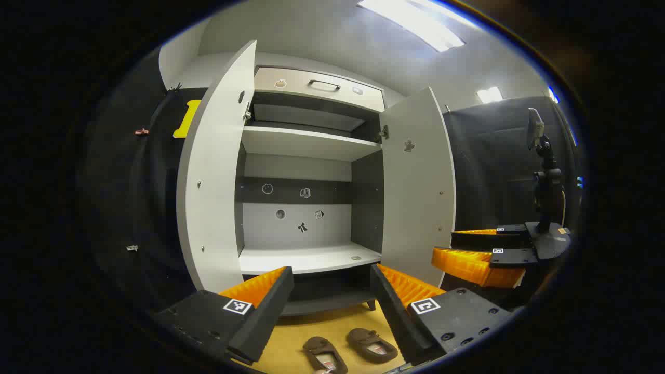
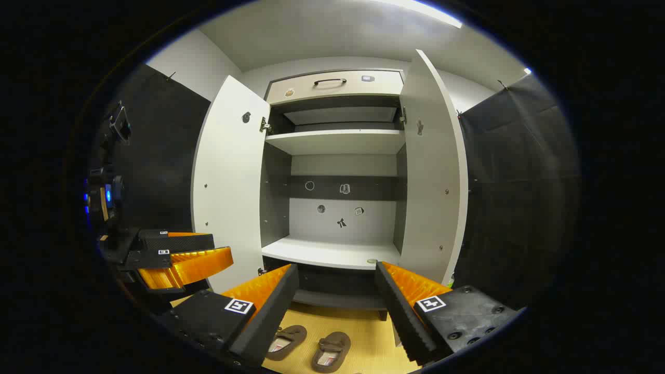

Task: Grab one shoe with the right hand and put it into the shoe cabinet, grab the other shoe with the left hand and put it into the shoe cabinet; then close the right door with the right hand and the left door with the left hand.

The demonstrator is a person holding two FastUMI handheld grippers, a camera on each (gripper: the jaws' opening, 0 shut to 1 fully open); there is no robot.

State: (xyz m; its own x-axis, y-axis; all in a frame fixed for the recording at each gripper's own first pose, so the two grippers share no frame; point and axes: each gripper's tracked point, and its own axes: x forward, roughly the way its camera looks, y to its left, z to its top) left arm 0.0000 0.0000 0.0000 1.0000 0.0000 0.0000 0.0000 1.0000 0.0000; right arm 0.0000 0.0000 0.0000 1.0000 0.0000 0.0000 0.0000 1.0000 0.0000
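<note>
Right now both my left tongs (image 1: 331, 306) and right tongs (image 2: 336, 306) gape wide with nothing between them above the two brown shoes (image 2: 309, 348) on the yellow floor (image 2: 369, 337), before the shoe cabinet (image 2: 332, 252) with doors open.

Two brown slip-on shoes (image 1: 324, 354) (image 1: 372, 344) lie on the tan floor (image 1: 296, 337) before one white two-door shoe cabinet (image 1: 311, 171); two white doors (image 1: 215, 166) (image 1: 418, 182) stand open; two orange-and-black grippers (image 1: 331, 296) (image 2: 336, 296) are raised.
</note>
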